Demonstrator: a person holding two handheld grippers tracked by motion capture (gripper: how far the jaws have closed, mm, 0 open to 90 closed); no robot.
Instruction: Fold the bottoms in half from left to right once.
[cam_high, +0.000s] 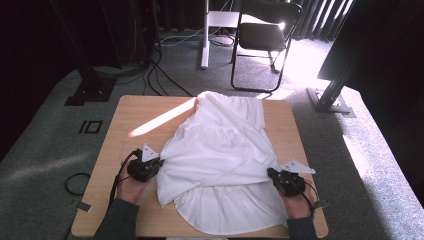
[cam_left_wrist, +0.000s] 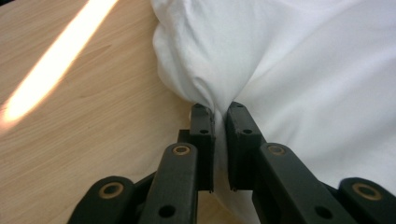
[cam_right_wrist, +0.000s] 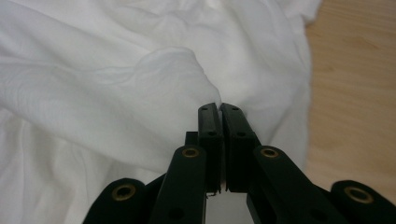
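White garment (cam_high: 220, 155) lies spread on the wooden table (cam_high: 125, 125), its far end near the table's back edge, its near hem close to the front edge; the middle is folded over in a loose band running side to side. A streak of sunlight (cam_high: 162, 119) crosses the table's left half and touches the cloth's upper left. Left gripper (cam_high: 159, 164) sits at the garment's left edge, held by the left hand (cam_high: 131, 189); in the left gripper view (cam_left_wrist: 220, 108) its jaws stand narrow with a bunched pleat of white cloth pinched between them, fabric drawn up into a peak at the tips, bare wood to the left. Right gripper (cam_high: 271, 174) sits at the garment's right edge, held by the right hand (cam_high: 300, 204); in the right gripper view (cam_right_wrist: 219, 106) its jaws are almost together, a thin fold of cloth caught at the tips, cloth ridge rising to the left, wood at far right. Both grippers at roughly the same level across the table, well apart, the folded band between them. A black folding chair (cam_high: 265, 35) stands on the grey carpet beyond the table.
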